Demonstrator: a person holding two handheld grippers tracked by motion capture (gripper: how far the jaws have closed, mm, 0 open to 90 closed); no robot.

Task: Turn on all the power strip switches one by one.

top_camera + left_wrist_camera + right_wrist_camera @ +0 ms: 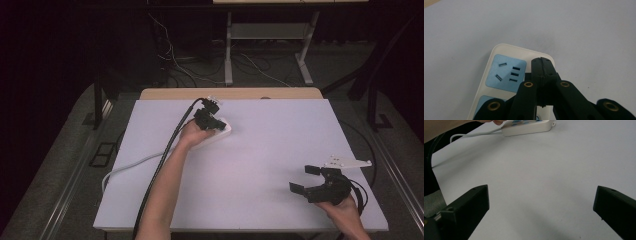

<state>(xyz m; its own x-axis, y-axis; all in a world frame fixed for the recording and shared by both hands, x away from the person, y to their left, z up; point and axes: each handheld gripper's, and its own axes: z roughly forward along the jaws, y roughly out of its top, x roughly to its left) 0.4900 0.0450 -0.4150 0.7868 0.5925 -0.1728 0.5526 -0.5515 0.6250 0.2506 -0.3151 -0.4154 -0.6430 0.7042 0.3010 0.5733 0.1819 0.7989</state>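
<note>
Two claws work over a white tabletop [260, 165], and the power strip [216, 134] is the landmark here. The white power strip lies flat on the tabletop, toward its far edge and left of the middle, with its white cord [131, 165] trailing away toward the near left corner. The left claw [216, 121] sits right over the power strip, its jaws pressed together with nothing between them; in the left gripper view the closed tips [542, 68] rest at the strip's edge, just beside a blue socket panel [506, 73]. The right claw [306, 179] is well apart from the power strip, near the tabletop's near right corner, with its jaws spread wide and empty. In the right gripper view the power strip [526, 127] lies far ahead of those open jaws.
</note>
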